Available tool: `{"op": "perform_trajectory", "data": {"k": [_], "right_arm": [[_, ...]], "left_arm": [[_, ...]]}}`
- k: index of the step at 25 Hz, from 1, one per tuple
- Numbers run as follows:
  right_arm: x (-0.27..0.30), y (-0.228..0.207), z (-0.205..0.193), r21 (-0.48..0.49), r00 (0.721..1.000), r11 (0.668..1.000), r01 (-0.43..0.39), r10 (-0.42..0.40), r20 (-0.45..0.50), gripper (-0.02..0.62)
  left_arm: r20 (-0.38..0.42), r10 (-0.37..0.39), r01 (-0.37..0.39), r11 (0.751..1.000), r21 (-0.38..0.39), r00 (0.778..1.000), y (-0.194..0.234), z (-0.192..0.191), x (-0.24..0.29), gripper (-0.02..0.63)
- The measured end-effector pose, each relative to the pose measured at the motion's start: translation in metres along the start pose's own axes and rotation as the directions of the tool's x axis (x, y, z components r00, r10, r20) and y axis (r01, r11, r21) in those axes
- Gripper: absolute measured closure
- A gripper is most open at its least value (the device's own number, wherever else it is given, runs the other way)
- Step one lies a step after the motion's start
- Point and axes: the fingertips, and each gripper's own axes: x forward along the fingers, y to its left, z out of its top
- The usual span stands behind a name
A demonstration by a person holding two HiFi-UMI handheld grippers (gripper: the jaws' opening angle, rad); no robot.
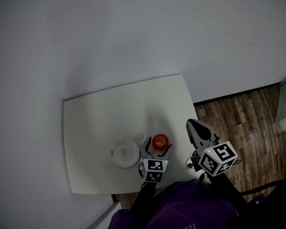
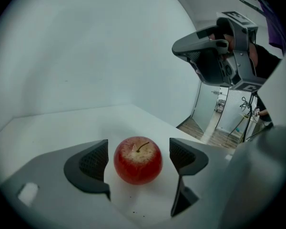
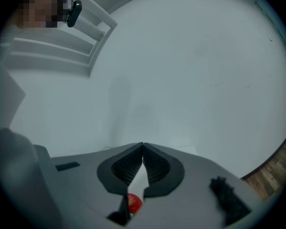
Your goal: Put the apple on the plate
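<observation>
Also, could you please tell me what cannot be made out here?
- Plate: head view only; too small for any detail.
- Apple: right gripper view; mostly hidden by the shut right tool.
- Table, near right corner: head view; covered by the person's purple clothing.

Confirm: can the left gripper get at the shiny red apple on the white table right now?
Probably yes. The left gripper stands open with the shiny red apple between its jaws, a gap on each side. Nothing on the white table blocks it; closing should grip it.
</observation>
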Motion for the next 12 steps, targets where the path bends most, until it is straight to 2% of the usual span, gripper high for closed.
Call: {"op": "perform_trajectory", "data": {"k": [5, 12], "right_arm": [[0.001, -0.004, 0.001, 0.001, 1.000, 1.000, 0.013, -0.013, -0.002, 0.584], [0.001, -0.005, 0.000, -0.003, 1.000, 1.000, 0.025, -0.025, -0.006, 0.584]], "left_arm": [[-0.059, -0.011, 0.011, 1.000, -0.001, 0.998, -0.003, -0.011, 0.008, 0.215], [-0.064, -0.010, 0.010, 1.000, -0.008, 0.998, 0.001, -0.018, 0.015, 0.220]]}}
